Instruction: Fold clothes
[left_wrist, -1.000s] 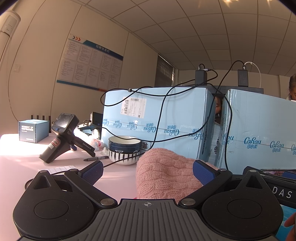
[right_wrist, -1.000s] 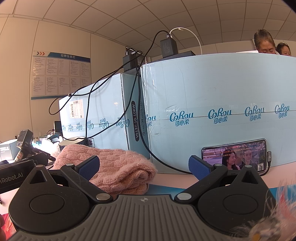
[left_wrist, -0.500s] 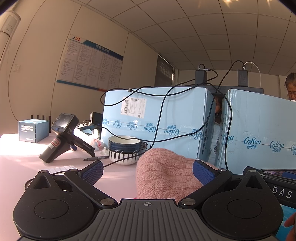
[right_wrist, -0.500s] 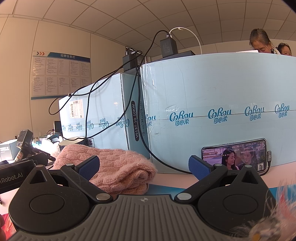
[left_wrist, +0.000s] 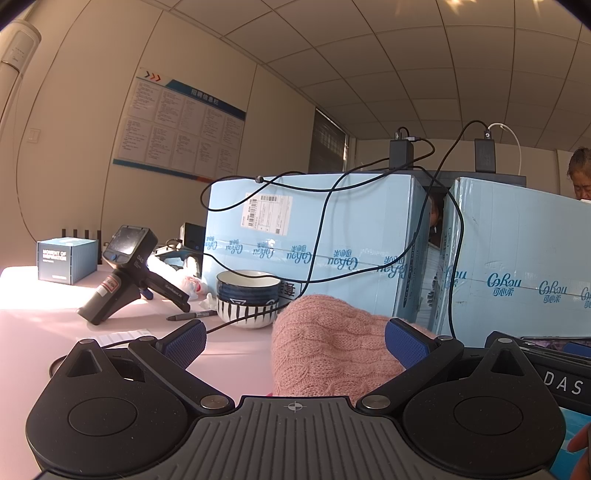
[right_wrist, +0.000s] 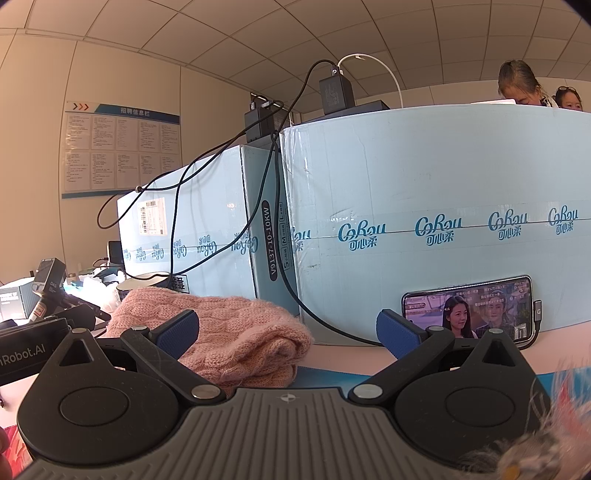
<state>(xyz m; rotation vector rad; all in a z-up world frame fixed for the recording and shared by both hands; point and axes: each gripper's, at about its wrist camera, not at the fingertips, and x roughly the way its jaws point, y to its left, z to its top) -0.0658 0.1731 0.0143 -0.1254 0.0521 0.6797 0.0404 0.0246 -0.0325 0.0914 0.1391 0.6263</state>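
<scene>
Left wrist view is showing the left gripper resting low over the pink table with its blue-padded fingers spread wide, gripping nothing. A folded pink cable-knit sweater is lying on the table between and just beyond the fingers, in front of light blue cartons. Behind it, stacked striped bowls are sitting. The right gripper is likewise standing wide and empty, the sweater lying behind its left finger, a phone leaning against a carton.
</scene>
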